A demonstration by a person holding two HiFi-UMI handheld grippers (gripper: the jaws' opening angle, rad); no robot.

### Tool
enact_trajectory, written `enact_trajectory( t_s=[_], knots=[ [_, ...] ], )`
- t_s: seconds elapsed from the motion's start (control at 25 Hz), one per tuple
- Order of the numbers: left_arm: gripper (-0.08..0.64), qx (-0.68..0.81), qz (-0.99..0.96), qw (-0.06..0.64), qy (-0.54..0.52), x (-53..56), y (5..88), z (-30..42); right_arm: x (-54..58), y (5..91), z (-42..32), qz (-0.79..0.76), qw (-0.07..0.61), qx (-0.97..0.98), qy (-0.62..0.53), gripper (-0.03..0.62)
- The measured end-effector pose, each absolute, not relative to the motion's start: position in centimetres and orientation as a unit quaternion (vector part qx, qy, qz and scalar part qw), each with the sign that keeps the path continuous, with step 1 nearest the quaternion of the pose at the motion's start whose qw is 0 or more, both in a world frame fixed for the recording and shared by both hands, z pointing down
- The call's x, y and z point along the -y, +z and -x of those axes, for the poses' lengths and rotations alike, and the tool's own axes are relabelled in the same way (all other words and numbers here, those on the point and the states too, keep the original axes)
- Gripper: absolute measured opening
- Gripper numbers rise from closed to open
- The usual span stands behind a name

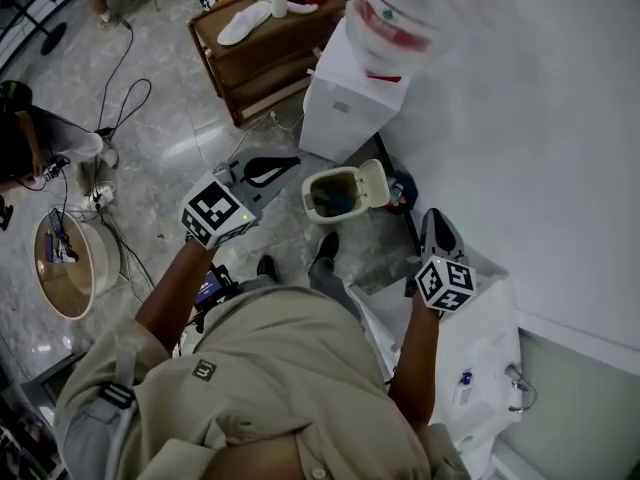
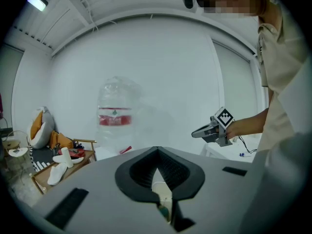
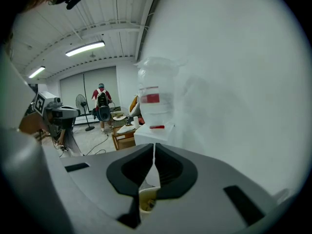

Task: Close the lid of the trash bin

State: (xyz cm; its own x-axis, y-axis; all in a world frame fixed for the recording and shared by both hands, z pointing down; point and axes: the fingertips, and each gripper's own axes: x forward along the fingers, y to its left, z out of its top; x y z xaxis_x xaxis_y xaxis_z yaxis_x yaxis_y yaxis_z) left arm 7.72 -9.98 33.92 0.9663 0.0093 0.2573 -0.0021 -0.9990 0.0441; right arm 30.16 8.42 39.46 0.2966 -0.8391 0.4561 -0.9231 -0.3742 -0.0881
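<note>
One trash bin (image 1: 330, 196) stood on the floor (image 1: 170, 118), just in front of the person's shoes (image 1: 327, 245) and close to the white wall (image 1: 520, 118). Its lid (image 1: 374, 182) was raised on the wall side, leaving the mouth uncovered and the dark interior exposed. Neither hand-held gripper touched the bin or the lid.

The left hand-held gripper (image 1: 288, 164) was held above the floor to the left of the bin, jaws aimed toward it. In the left gripper view the jaws were clenched, tips meeting, with nothing gripped; part of the pale bin showed through the gap behind the tips.

The right hand-held gripper (image 1: 436, 218) was held to the right of the bin, next to the wall. In the right gripper view its jaws were clenched to a thin slit with nothing between them, and the bin rim showed below the tips.

Behind the bin stood a white water dispenser (image 1: 345, 103) carrying a clear bottle (image 1: 400, 13) with a red label. Beyond it a wooden rack (image 1: 265, 53) held white shoes (image 1: 245, 23). Cables (image 1: 120, 98) ran across the floor at the left, near a round wooden stool (image 1: 70, 268).
</note>
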Motion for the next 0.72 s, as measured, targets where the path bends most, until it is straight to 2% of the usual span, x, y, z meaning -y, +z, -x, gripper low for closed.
enact_trajectory(
  t_s=[0.36, 0.72],
  knots=[
    [0.014, 0.031, -0.988, 0.035, 0.149, 11.8, 35.5, -12.4, -3.0, 45.7, -35.8, -0.751, 0.113, 0.591, 0.271, 0.028],
    [0.014, 0.055, -0.980, 0.065, 0.180, 13.4, 39.8, -14.8, 0.3, 55.9, -39.3, -0.714, 0.121, 0.594, 0.352, 0.028]
  ],
)
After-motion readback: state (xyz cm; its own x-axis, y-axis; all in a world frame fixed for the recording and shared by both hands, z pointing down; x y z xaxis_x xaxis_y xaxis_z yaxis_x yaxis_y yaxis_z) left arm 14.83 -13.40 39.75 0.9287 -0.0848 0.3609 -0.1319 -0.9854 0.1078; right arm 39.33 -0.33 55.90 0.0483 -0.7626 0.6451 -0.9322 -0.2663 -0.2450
